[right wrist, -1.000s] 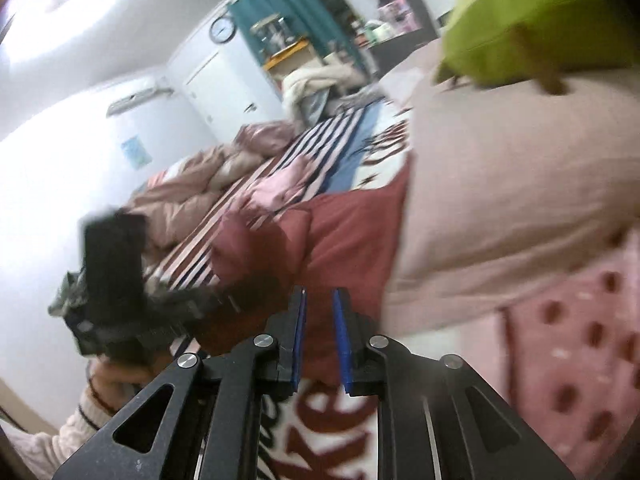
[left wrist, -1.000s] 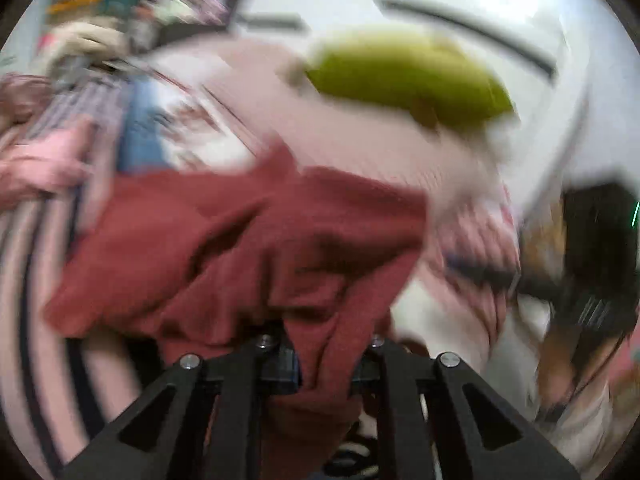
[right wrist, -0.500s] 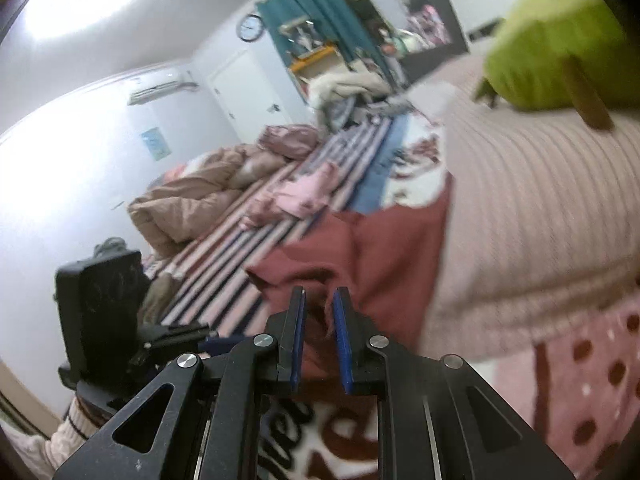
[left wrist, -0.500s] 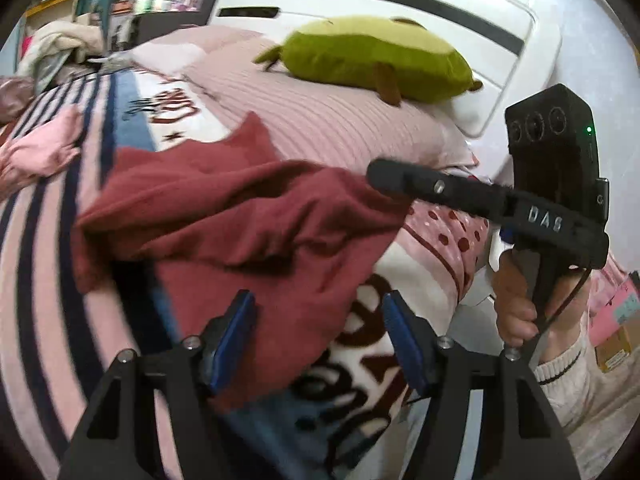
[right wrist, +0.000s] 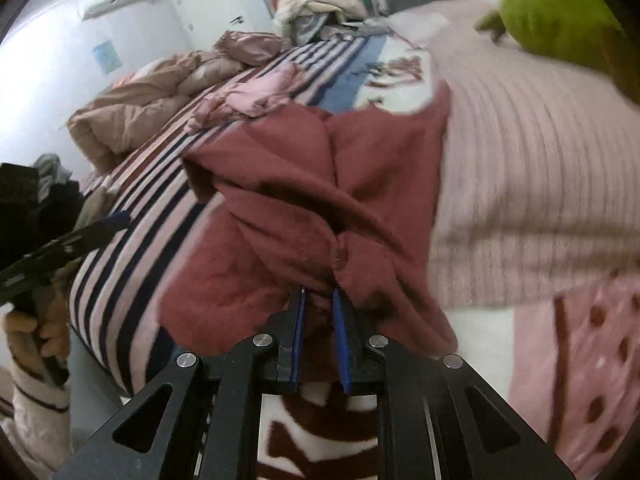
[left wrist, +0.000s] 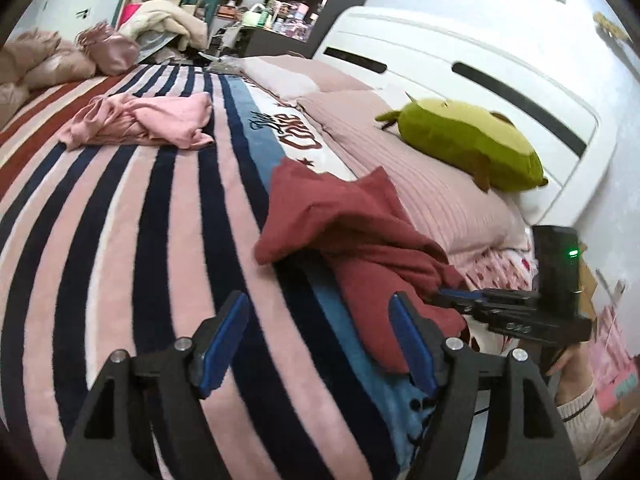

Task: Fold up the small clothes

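Your right gripper point(right wrist: 319, 304) pinches the soft, floppy red garment point(right wrist: 304, 200); take its far corner with your wide-open, empty left gripper point(left wrist: 316, 320).

Dark red garment point(left wrist: 360, 240) lies crumpled on the striped blanket beside the pillow, one bunched edge lifted; pink garment point(left wrist: 140, 120) lies rumpled well apart
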The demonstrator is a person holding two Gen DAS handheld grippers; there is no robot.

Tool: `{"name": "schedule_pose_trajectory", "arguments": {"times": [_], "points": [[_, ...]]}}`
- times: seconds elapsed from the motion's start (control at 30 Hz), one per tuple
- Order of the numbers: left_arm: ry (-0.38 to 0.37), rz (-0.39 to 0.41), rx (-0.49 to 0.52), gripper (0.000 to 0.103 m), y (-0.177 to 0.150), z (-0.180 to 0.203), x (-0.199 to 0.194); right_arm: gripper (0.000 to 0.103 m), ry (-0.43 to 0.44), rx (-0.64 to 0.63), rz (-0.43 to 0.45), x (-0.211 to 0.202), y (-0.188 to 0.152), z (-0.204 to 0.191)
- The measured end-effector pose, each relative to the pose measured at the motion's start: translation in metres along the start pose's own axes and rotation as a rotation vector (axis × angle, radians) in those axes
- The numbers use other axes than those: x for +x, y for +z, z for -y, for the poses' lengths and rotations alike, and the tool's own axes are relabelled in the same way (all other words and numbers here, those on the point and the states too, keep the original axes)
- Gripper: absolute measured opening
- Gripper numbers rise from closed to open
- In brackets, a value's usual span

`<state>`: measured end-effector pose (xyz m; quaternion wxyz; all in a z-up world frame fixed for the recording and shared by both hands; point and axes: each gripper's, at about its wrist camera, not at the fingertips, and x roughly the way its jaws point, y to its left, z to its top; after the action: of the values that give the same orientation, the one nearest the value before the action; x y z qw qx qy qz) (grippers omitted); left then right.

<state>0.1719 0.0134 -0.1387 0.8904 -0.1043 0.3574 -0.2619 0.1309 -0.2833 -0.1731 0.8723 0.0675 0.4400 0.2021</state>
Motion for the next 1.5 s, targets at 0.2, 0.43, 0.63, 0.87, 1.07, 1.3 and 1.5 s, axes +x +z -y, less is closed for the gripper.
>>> {"name": "schedule_pose_trajectory", "arguments": {"times": [0.2, 0.43, 0.63, 0.87, 1.07, 1.3, 1.5], "points": [[0.105, -0.015, -0.025, 0.070, 0.008, -0.029, -0.002, 0.062, -0.010, -0.197, 0.082, -0.015, 0.069, -0.060], [0.069, -0.008, -0.099, 0.073, 0.010, -0.059, -0.001, 0.073, -0.188, -0.497, -0.219, 0.108, 0.088, -0.119], [0.042, -0.016, -0.106, 0.073, 0.009, -0.060, 0.007, 0.012, -0.161, -0.295, -0.145, 0.100, 0.123, -0.070], [-0.050, -0.061, -0.100, 0.073, 0.015, -0.038, 0.031, 0.017, -0.247, 0.088, -0.011, 0.054, 0.149, 0.060], [-0.242, -0.155, -0.117, 0.077, 0.013, -0.009, 0.071, 0.041, -0.143, 0.109, 0.072, 0.000, 0.111, 0.078], [-0.297, -0.243, -0.157, 0.058, -0.005, 0.016, 0.107, 0.024, -0.011, 0.041, -0.073, 0.012, 0.028, 0.044], [-0.259, -0.211, -0.139, 0.026, -0.009, 0.024, 0.081, 0.024, 0.013, 0.105, -0.039, 0.022, 0.009, 0.040]]}}
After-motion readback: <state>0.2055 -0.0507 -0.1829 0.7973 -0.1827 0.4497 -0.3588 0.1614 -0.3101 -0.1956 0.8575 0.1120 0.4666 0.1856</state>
